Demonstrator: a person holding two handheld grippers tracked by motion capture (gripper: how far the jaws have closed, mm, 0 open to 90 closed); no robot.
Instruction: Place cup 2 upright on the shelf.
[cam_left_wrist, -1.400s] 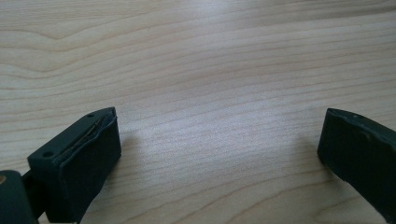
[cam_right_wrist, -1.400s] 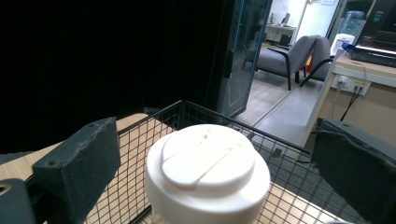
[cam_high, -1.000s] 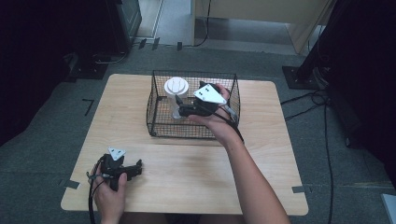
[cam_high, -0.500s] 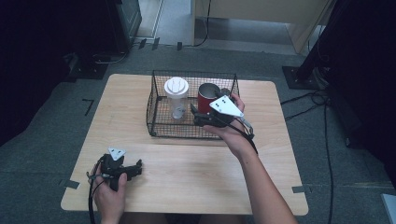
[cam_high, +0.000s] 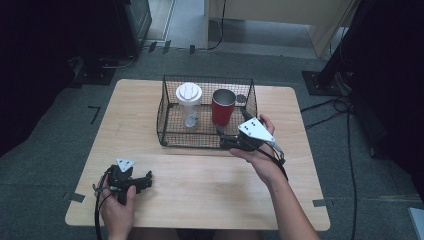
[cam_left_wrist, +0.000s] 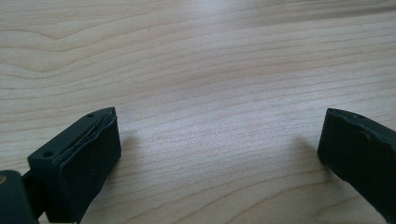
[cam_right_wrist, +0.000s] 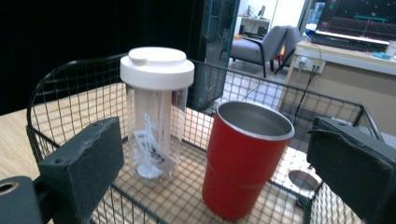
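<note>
Here, a black wire-mesh basket (cam_high: 170, 120) sits on the pale wooden worktop (cam_high: 210, 175), holding a clear plastic tumbler with a white lid (cam_high: 189, 102) beside a red metal cup (cam_high: 222, 106). The right gripper (cam_high: 222, 136), fingers wide and empty, hovers at the basket's near rim. Its own view reveals the cup's steel interior. The left gripper (cam_high: 147, 179) rests on the worktop, fingers apart, empty.
</note>
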